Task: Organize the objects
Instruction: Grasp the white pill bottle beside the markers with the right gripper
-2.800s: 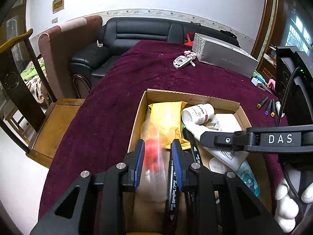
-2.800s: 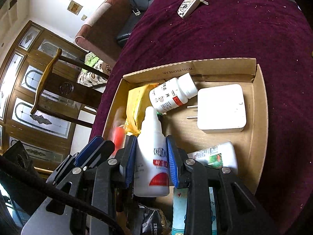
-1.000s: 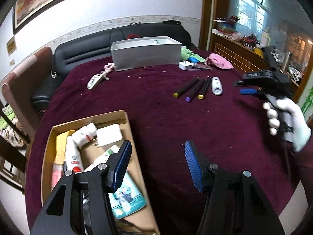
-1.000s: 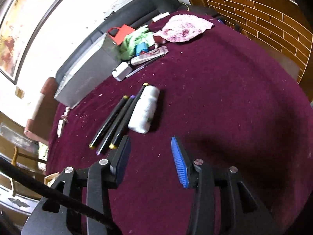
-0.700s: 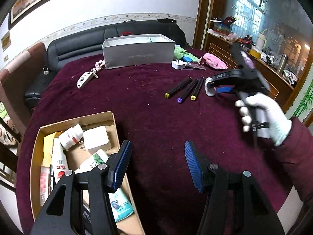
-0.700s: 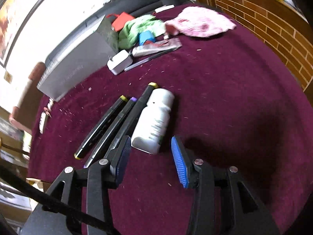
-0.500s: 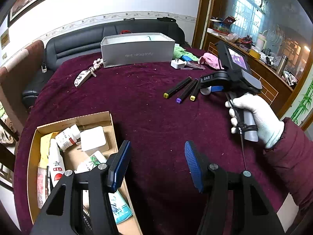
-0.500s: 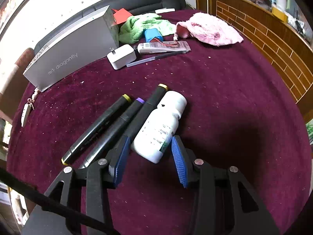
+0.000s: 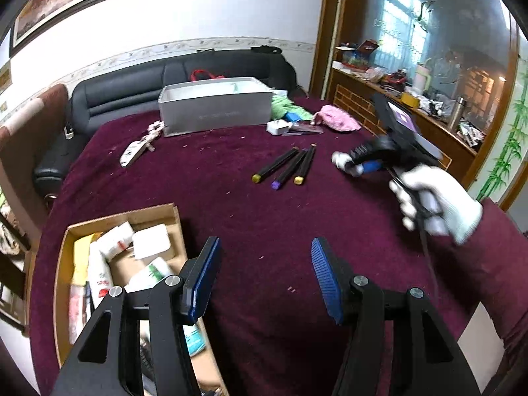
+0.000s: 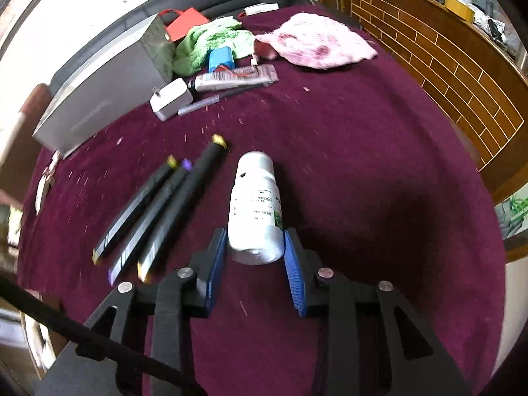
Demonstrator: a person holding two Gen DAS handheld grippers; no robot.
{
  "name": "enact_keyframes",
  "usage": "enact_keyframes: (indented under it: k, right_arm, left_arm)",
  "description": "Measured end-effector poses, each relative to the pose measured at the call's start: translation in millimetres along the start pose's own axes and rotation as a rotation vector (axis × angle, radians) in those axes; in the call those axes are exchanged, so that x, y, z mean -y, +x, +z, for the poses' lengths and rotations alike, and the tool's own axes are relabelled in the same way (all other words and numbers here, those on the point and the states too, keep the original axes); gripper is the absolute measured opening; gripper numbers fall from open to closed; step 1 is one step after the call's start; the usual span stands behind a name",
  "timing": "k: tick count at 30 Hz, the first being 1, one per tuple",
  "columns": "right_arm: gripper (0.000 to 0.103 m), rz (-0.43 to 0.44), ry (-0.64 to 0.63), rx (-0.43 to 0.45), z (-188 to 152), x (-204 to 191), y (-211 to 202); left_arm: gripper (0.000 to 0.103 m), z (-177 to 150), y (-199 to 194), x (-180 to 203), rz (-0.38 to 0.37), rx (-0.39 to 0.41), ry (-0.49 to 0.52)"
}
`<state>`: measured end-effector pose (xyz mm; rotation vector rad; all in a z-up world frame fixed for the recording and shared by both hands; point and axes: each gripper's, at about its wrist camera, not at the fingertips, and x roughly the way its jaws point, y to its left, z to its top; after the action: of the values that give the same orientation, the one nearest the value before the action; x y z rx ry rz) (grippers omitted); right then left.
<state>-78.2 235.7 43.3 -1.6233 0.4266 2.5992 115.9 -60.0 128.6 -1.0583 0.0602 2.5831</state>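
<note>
a: what is lying on the maroon surface point(image 9: 231, 178)?

b: the grey box point(image 9: 214, 110) is sitting at the far side, and the cardboard box point(image 9: 64, 264) is resting at the near left edge, holding bottles, a white charger and packets.

a: and the left tool point(image 9: 264, 280)?

b: it is hanging wide apart over bare cloth, just right of the cardboard box, gripping nothing.

a: the right tool point(image 10: 254, 257)?

b: its blue pads are sitting on both sides of the white bottle point(image 10: 255, 208), at its base. the bottle is lying on its side with the cap pointing far; i cannot tell whether the pads are pressing it yet.

a: anything smaller?

b: three black markers point(image 10: 155, 211) are lying side by side just left of the bottle.
</note>
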Motion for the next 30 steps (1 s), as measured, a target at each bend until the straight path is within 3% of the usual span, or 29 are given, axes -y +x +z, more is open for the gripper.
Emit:
enact_keyframes:
  k: [8, 12, 23, 30]
  right_arm:
    - [0.032, 0.130, -0.009, -0.082, -70, 54, -36]
    - [0.032, 0.172, -0.008, -0.079, -83, 65, -36]
    - [0.041, 0.266, -0.019, 0.172, -84, 60, -34]
    - [0.041, 0.359, 0.052, 0.222, -79, 78, -26]
  left_arm:
    - [0.050, 26, 62, 31, -0.136, -0.070, -0.003]
    - [0.050, 42, 94, 50, -0.151, -0.068, 0.059]
    - [0.050, 70, 191, 81, -0.167, -0.154, 0.221]
    - [0.049, 83, 234, 82, -0.167, -0.201, 0.265]
